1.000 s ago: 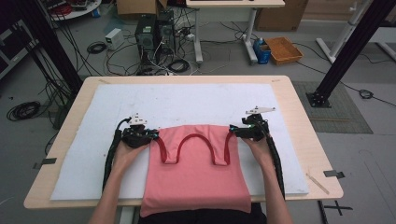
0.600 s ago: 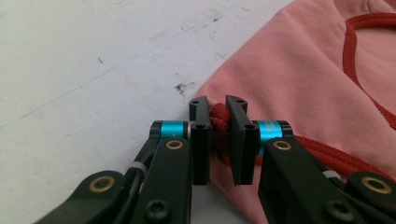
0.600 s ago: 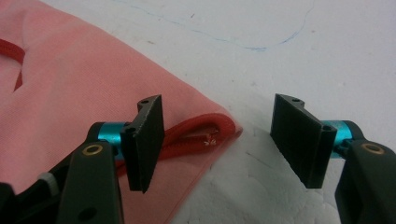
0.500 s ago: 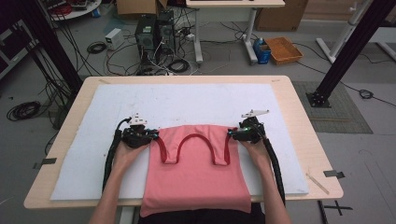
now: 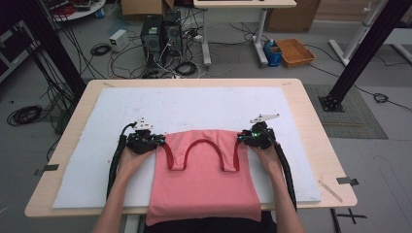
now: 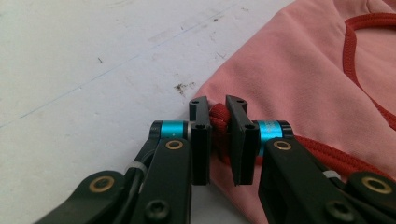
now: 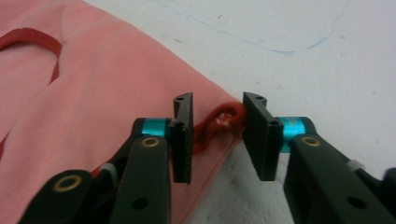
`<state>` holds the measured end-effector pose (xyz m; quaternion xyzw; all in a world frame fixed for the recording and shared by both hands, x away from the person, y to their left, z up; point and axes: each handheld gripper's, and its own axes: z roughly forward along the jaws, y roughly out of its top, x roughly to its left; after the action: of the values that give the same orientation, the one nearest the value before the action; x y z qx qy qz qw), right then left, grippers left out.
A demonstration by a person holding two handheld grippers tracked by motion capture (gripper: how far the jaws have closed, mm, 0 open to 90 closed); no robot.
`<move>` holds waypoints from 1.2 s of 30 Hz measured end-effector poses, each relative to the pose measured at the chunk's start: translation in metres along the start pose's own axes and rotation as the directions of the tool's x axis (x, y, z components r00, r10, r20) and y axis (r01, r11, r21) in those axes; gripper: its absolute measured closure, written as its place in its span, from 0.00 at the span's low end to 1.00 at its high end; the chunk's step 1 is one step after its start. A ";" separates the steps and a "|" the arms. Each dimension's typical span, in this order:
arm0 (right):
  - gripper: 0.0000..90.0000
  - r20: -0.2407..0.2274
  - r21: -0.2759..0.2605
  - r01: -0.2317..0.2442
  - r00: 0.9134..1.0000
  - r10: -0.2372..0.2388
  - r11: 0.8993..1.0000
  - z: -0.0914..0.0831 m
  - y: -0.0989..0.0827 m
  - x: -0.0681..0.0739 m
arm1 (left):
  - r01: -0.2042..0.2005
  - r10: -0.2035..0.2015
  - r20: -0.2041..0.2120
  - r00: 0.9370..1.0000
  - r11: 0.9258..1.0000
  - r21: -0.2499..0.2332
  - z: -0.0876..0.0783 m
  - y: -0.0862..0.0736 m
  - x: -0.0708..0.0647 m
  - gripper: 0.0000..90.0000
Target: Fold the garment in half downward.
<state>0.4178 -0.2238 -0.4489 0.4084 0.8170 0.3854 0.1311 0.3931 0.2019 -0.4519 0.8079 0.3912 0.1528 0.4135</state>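
Left gripper [image 6: 218, 140]: black jaws with blue collars, clamped on the bunched dark-red trim at one shoulder corner of the garment.
Right gripper [image 7: 217, 140]: same build; jaws have just been closing, red trim bunched between them, a gap showing beside the right-hand pad, so not yet pinched.
Hands: left hand [image 5: 130, 159] and right hand [image 5: 266, 156] lie low on the surface, forearms entering from the near edge, grippers pointing inward at the garment.
Pink tank top [image 5: 201, 184]: soft knit, flat, faintly creased; ribbed dark-red binding around neckline and armholes. Lies mid-surface between both grippers, hem hanging over the near edge.
White mat [image 5: 194, 109]: matte sheet, scuffed, faint blue pen lines, covering most of the surface.
Table [image 5: 311, 121]: pale wood, rounded corners.
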 end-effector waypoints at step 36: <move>0.89 -0.016 -0.028 0.029 0.999 -0.029 0.999 -0.015 0.010 -0.002 | 0.039 -0.039 -0.037 0.999 0.999 -0.016 -0.012 0.024 0.002 0.91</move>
<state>0.4170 -0.2292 -0.4315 0.3914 0.8186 0.3980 0.1354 0.4000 0.2011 -0.4257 0.7938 0.4135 0.1628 0.4151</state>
